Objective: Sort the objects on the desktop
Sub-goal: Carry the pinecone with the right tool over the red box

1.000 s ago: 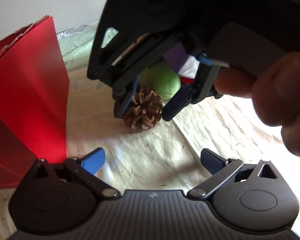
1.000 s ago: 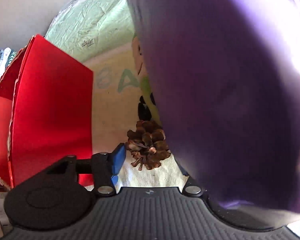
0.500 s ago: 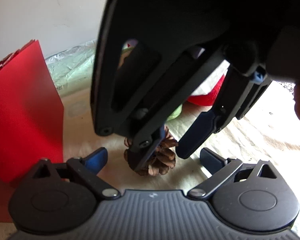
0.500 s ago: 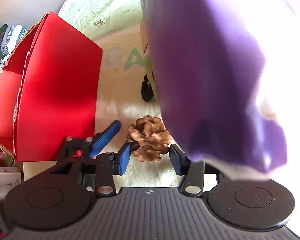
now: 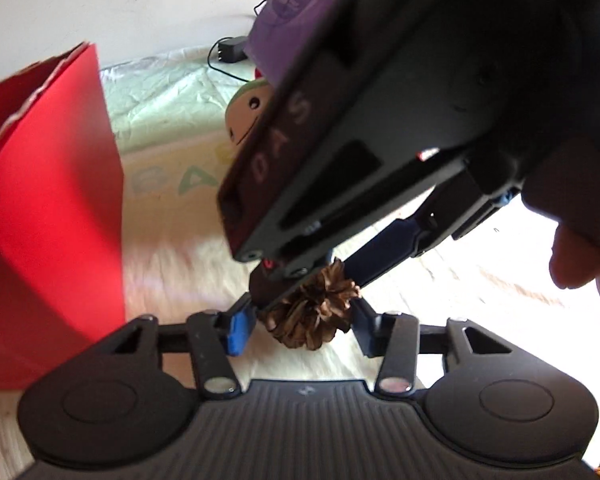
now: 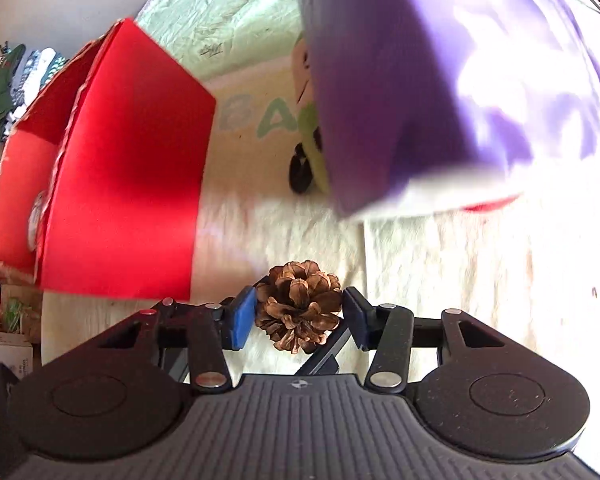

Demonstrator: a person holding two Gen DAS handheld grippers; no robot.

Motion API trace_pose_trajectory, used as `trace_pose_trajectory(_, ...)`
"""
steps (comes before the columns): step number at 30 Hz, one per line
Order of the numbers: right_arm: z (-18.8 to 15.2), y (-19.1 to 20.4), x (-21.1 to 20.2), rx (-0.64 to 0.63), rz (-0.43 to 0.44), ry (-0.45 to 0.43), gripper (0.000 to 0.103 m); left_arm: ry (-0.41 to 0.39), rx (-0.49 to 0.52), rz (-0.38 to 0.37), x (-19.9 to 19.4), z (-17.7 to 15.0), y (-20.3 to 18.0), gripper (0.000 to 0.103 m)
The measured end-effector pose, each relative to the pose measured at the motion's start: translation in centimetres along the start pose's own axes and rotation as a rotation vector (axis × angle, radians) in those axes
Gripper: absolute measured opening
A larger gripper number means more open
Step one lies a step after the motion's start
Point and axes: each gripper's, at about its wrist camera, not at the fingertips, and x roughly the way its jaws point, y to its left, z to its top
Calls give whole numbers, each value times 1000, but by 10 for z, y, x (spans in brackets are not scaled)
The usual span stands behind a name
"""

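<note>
The right gripper (image 6: 298, 318) and the left gripper (image 5: 302, 328) both clasped the brown, scaly pine cone (image 6: 299, 306) beside the red cardboard box (image 6: 128, 168).

Mostly matt plastic, paper and crinkly cloth on this desk

The pine cone (image 6: 299, 306) looks dry and woody, rough brown scales with a dull finish. Both grippers, right gripper (image 6: 298, 316) and left gripper (image 5: 302, 326), are matt black plastic with ribbed housings, shiny metal rivets and smooth blue pads (image 6: 242, 320). The red box (image 6: 128, 184) reads as smooth matt cardboard. The purple box (image 6: 420, 80) has a slight sheen. The tablecloth (image 6: 440, 272) looks wrinkled, matt and papery.
</note>
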Motion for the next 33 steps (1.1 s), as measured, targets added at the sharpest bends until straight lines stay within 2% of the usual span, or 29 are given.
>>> trace_pose_trajectory(4,-16,16,-19,-5,65,-26,51,-43,1,59,-37,-6,-2,49)
trace_pose_trajectory(7,-22,40,-43,-58,131,-77,51,-94,-37,88,-72,2,6,49)
trace_pose_trajectory(10,-18,60,-56,-125,186,-146,51,-168,-36,151,-108,14,14,49)
trace_pose_trajectory(11,-4,65,-39,-156,204,-178,51,-199,-31,179,-111,34,20,49)
trace_pose_trajectory(13,11,82,-35,-208,230,-225,51,-260,-21,240,-111,82,35,49)
trace_pose_trajectory(14,22,99,-26,-236,245,-248,51,-287,-22,258,-118,97,46,49)
trace_pose_trajectory(17,46,104,-48,-298,278,-301,51,-322,-60,271,-130,119,94,50)
trace_pose_trajectory(22,80,157,-22,-349,282,-297,51,-272,-82,310,-129,140,171,50)
trace_pose_trajectory(26,98,188,24,-333,280,-218,51,-152,-115,284,-85,113,239,51)
trace_pose_trajectory(28,107,196,46,-308,281,-169,51,-82,-121,272,-77,108,255,52)
trace_pose_trajectory(33,122,202,86,-206,324,-53,51,-23,-150,255,-83,94,253,51)
